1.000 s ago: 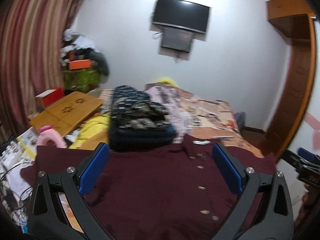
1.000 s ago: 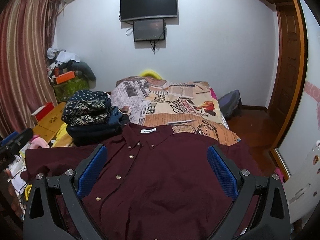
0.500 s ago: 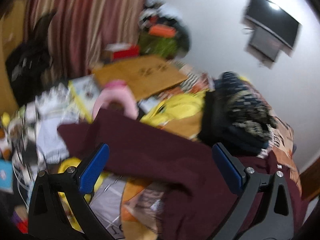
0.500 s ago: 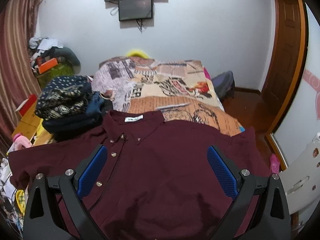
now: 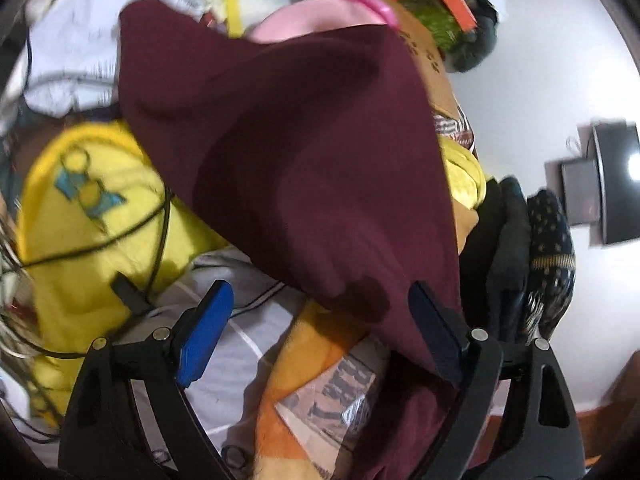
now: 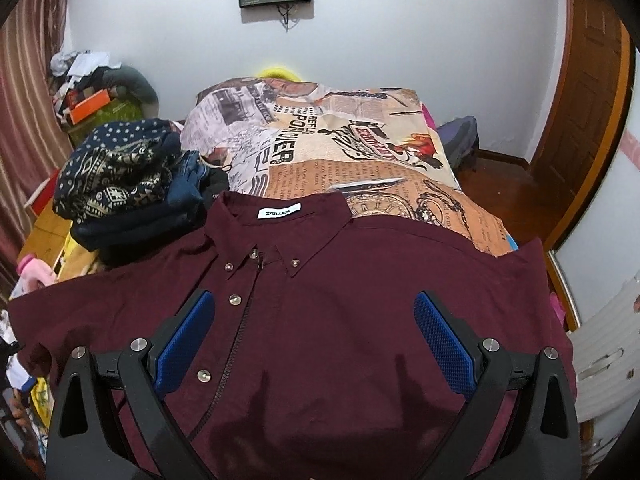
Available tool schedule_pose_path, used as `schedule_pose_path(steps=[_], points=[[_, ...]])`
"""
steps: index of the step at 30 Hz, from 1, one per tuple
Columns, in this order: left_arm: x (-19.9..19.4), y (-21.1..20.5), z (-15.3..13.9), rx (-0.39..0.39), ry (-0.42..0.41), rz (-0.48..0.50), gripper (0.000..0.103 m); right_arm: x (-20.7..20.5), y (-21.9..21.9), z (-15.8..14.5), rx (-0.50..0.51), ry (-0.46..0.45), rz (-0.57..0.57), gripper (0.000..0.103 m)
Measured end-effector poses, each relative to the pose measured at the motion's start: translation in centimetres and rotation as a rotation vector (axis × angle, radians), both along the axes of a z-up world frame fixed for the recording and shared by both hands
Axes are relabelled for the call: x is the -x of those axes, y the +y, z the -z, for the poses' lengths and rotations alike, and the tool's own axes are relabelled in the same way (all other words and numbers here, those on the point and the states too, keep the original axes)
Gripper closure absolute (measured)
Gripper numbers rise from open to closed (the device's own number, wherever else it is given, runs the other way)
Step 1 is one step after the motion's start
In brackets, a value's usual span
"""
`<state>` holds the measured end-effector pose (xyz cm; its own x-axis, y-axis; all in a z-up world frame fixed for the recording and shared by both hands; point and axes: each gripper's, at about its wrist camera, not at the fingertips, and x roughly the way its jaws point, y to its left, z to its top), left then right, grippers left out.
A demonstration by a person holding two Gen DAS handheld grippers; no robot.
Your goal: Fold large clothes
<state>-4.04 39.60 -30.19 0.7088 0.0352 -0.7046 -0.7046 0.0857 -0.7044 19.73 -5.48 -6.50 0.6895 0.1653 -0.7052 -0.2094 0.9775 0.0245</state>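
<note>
Maroon button-down shirt spread flat on newspaper-print bed; right tongs wide above it; left tongs closing, sleeve between, ungripped

Shirt solid maroon, white neck label, pale buttons. Bedspread newsprint collage: cream, orange, black lettering. Folded pile navy, white dots, gold geometric bands. Gripper pads blue, black frames. Yellow cloth, teal print.

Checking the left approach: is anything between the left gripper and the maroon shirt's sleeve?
Nothing visible. The left gripper is closing with the maroon shirt sleeve's edge already between its fingers, not yet pinched. The yellow bag and cable lie beside it, not in between.
</note>
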Motion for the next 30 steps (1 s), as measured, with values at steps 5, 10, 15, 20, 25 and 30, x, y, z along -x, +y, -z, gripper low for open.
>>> schedule_pose_path(steps=[5,10,15,20,25,30], points=[[-0.6,1.0,1.6,0.030,-0.030,-0.033,0.037,-0.2,0.6,0.0,0.022,0.003,-0.006,0.004],[-2.1,1.3,-0.8,-0.149,0.100,0.004,0.080,-0.2,0.8,0.0,0.028,0.007,-0.005,0.004],[-4.2,-0.1,-5.9,-0.421,0.244,0.046,0.097,0.0,0.6,-0.3,0.023,-0.003,-0.005,0.004],[-6.3,-2.8,-13.1,-0.665,0.224,0.066,0.099,0.3,-0.2,-0.6,-0.001,-0.012,-0.003,0.004],[-9.1,-7.9,-20.6,-0.920,0.131,0.097,0.103,0.9,-1.3,-1.0,-0.019,-0.034,0.000,0.004],[-12.5,-15.2,-25.3,-1.122,0.022,0.257,0.103,1.2,-2.7,-1.2,-0.051,-0.049,0.000,0.004]])
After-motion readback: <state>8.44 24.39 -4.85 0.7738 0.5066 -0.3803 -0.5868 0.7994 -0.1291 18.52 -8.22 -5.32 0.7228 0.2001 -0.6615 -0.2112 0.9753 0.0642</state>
